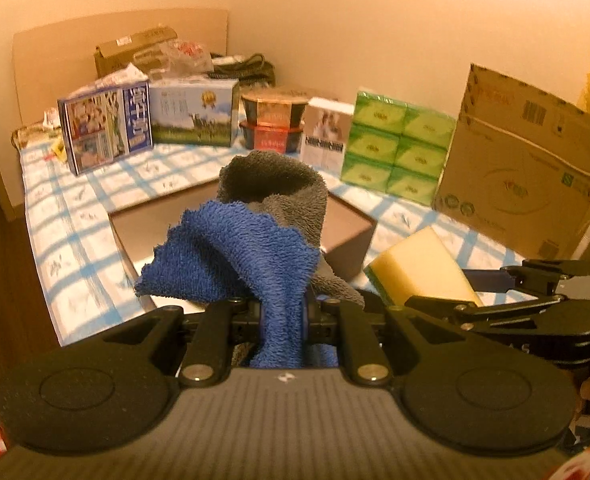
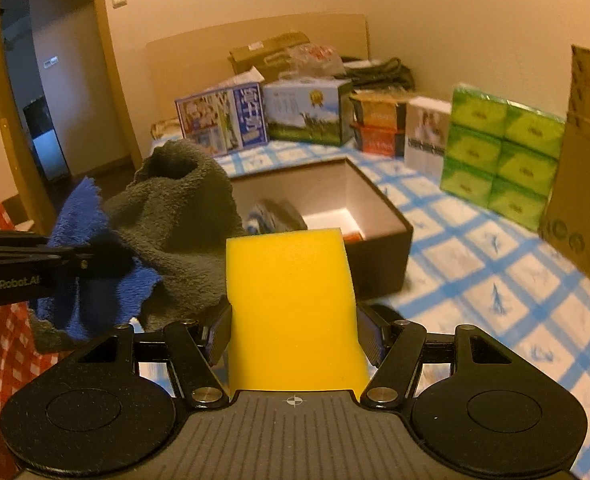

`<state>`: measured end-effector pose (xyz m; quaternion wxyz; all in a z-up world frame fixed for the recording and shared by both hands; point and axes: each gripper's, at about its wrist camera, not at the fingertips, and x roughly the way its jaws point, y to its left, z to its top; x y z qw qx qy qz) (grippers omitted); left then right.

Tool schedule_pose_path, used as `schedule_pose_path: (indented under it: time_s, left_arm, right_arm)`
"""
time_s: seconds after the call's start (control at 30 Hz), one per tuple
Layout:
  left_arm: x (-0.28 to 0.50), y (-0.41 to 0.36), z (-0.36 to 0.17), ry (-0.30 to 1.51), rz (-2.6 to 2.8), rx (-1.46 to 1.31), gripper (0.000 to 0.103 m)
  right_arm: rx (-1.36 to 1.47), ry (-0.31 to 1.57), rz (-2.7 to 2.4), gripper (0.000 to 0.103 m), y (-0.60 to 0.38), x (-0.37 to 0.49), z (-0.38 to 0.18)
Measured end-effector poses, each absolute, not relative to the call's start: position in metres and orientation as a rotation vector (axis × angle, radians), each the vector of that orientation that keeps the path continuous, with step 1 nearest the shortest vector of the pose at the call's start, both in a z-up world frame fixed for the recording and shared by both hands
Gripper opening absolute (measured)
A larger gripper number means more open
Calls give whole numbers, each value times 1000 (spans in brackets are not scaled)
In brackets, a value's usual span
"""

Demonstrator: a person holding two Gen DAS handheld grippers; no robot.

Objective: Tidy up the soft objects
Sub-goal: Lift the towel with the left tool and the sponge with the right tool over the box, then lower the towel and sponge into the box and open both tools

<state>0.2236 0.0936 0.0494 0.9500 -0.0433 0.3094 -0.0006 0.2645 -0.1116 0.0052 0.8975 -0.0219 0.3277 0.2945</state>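
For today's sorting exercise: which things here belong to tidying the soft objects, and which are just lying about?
Belong to the job:
- blue and grey terry cloths, in the left gripper
- yellow foam sponge, in the right gripper
- open dark cardboard box

Lying about:
- green tissue packs
- large brown carton
- stacked red food tubs

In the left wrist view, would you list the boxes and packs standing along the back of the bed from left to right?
Blue comic-print box → cow-picture box → stacked red bowls → white box → green tissue packs → cardboard box.
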Motion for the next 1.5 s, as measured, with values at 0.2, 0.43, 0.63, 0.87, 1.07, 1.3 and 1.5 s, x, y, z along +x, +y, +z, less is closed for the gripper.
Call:
schedule_pose_path:
  time_s: [0.2,0.43,0.63,0.87,1.07,1.3,1.5]
  left_arm:
    - [254,106,57,612,28,-70,13]
    - [295,125,56,615,81,-61,13]
    - [333,139,44,646,121,-82,13]
    - [375,145,16,712,166,-123,13]
    - [402,147,-13,756,202,-136,13]
    - [429,152,-31,784,245,-129,13]
    - [445,156,-44,810,273,-131,14]
  right_arm:
    - [-40,654,623,64,-96,288,17]
    - [-50,635,632,64,-73,333,22]
    - [-76,634,651,64,-50,380,17]
    - [-123,657,670,64,-29,426,-6]
    - [-156,685,682,64,-21,457,-32]
    - [-155,725,682,64,-19,490,-57]
    - [-148,762,675,64,-15,508,-75]
